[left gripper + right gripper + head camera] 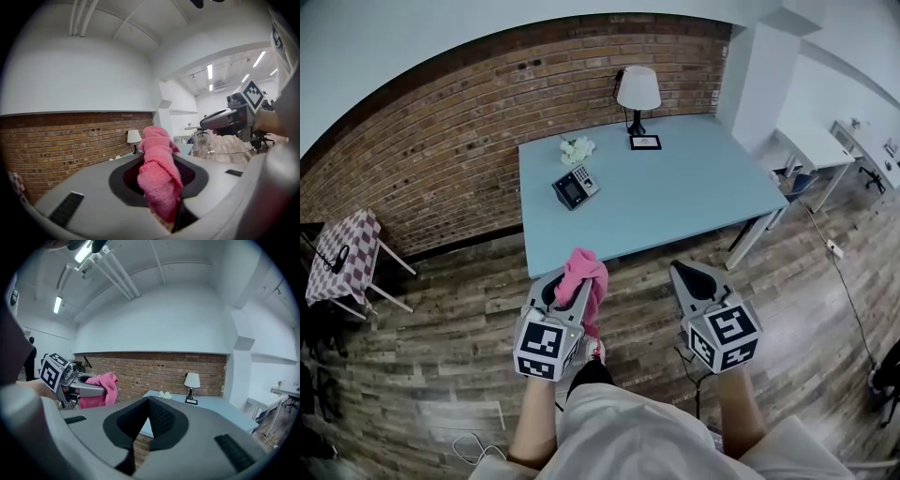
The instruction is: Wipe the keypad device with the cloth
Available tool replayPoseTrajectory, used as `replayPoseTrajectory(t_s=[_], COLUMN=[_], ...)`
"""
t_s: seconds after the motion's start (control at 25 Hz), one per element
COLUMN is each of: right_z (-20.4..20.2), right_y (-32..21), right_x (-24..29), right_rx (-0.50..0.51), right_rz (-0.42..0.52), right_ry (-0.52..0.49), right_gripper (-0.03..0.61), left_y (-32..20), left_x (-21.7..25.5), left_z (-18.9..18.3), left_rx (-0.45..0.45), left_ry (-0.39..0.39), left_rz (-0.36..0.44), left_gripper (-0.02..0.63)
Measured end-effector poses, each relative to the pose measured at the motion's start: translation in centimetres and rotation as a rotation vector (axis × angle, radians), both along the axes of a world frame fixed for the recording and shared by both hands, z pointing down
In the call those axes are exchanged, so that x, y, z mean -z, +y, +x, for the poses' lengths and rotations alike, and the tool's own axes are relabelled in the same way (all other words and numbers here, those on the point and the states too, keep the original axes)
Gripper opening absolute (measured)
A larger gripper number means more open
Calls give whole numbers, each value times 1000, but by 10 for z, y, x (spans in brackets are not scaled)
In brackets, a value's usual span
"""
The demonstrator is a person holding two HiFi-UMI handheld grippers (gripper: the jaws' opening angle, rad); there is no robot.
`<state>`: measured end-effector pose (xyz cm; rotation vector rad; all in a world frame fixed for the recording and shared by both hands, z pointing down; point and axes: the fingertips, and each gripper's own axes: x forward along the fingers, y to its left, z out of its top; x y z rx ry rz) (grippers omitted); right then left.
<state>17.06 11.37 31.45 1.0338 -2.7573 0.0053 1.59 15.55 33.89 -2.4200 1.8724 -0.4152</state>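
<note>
A brick wall (441,159) runs far ahead of both tongs, and a wooden floor (441,347) lies beneath them. A pale blue desk (675,197) stands ahead, its near edge close before the tips in the head view. A small checkered table (337,253) sits well off to the left of the left tongs (567,286). At the desk's far side stand a lamp (637,91), a black frame (645,142) just beside its foot, and white flowers (577,148) further left.

The keypad device (575,187) lies on the desk's left part, straight ahead of the left tongs and well apart from them. It is ahead and to the left of the right tongs (684,272); floorboards and the desk's edge lie between.

The left tongs pinch a pink cloth (583,277), which bunches above the tips. The right tongs are pressed together with nothing between them.

Only the head view shows the device. In the left gripper view the cloth fills the middle and covers most of the desk. The right gripper view shows the left tongs and cloth off to its left.
</note>
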Motion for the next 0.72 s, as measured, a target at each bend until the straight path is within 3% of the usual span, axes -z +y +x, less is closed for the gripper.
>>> replayPoseTrajectory(t_s=[0.72], right_z=[0], right_y=[0], right_x=[-10], right_rx=[-9], right_rz=[-11], right_ry=[27], right_gripper=[14], left_y=[-2], left_x=[-6], left_z=[-3], left_rx=[-11], left_ry=[-8], left_rz=[-28], left_gripper=[149])
